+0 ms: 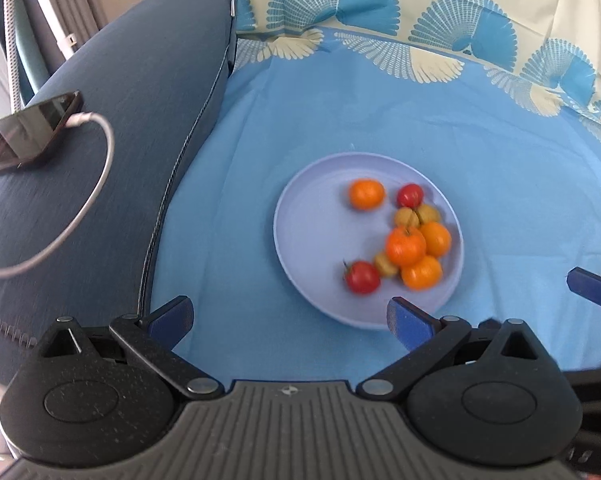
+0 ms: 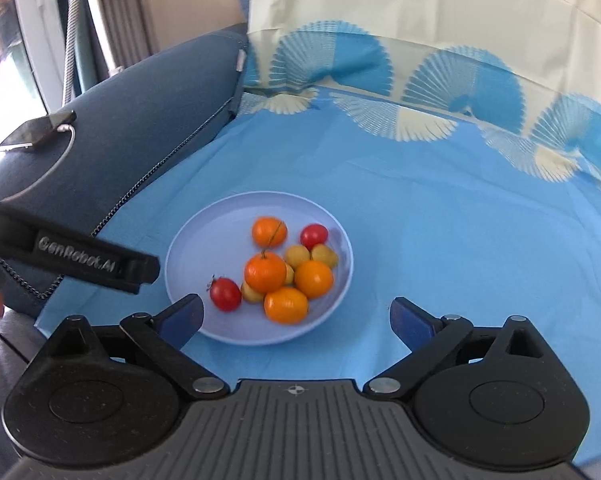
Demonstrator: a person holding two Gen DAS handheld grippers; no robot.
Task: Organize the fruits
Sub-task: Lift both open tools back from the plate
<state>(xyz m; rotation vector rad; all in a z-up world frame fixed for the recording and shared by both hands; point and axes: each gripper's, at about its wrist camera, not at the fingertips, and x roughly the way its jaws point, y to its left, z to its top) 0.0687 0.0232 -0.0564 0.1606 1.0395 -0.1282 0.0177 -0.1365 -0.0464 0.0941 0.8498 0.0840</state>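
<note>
A pale lilac plate (image 1: pixel 312 224) (image 2: pixel 196 240) lies on the blue cloth and holds several oranges (image 1: pixel 405 245) (image 2: pixel 265 272), two red tomatoes (image 1: pixel 362 277) (image 2: pixel 225 294) and a few small yellow fruits (image 1: pixel 427 213) (image 2: pixel 297 255). My left gripper (image 1: pixel 290 314) is open and empty, just before the plate's near rim. My right gripper (image 2: pixel 296 316) is open and empty, its fingers either side of the plate's near edge. One blue tip of the right gripper shows at the right of the left wrist view (image 1: pixel 592 286). The left gripper's body (image 2: pixel 80 260) shows left of the plate.
A dark blue cushion (image 1: pixel 112 152) (image 2: pixel 148 120) lies left of the cloth, with a phone (image 1: pixel 24 132) (image 2: pixel 36 130) and its white cable (image 1: pixel 96 184) on it. A fan-patterned cloth (image 1: pixel 420 20) rises behind. The blue cloth (image 2: pixel 480 240) spreads right of the plate.
</note>
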